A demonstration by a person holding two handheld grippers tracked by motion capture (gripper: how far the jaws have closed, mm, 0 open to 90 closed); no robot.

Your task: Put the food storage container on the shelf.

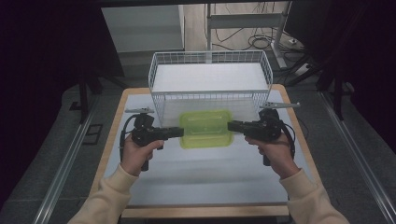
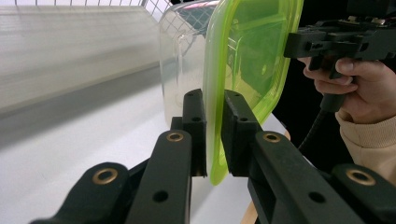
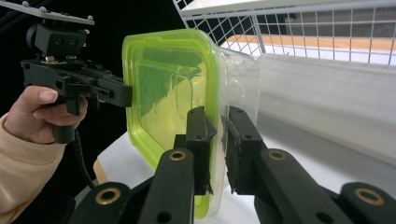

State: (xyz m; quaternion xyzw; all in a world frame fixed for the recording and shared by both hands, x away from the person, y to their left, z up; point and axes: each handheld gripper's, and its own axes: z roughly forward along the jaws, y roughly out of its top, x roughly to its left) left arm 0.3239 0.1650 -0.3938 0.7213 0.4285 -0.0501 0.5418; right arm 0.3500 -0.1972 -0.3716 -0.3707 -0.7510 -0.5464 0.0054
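A clear plastic container with a lime-green lid [image 1: 206, 129] hangs just above the white table, in front of the basket. My left gripper [image 1: 180, 132] is shut on the lid's left rim, and my right gripper [image 1: 232, 126] is shut on its right rim. In the left gripper view the pads [image 2: 236, 126] of my left gripper [image 2: 213, 100] pinch the green rim [image 2: 215, 140], and the clear tub [image 2: 180, 60] bulges to the left. In the right gripper view my right gripper [image 3: 219, 116] clamps the opposite rim of the lid [image 3: 163, 88], with the left gripper [image 3: 126, 95] at its far edge.
A white wire basket [image 1: 210, 98] stands at the back of the table, its near wall just behind the container. The white tabletop [image 1: 205, 177] has a wooden border. Cables and a metal frame lie on the floor behind the basket.
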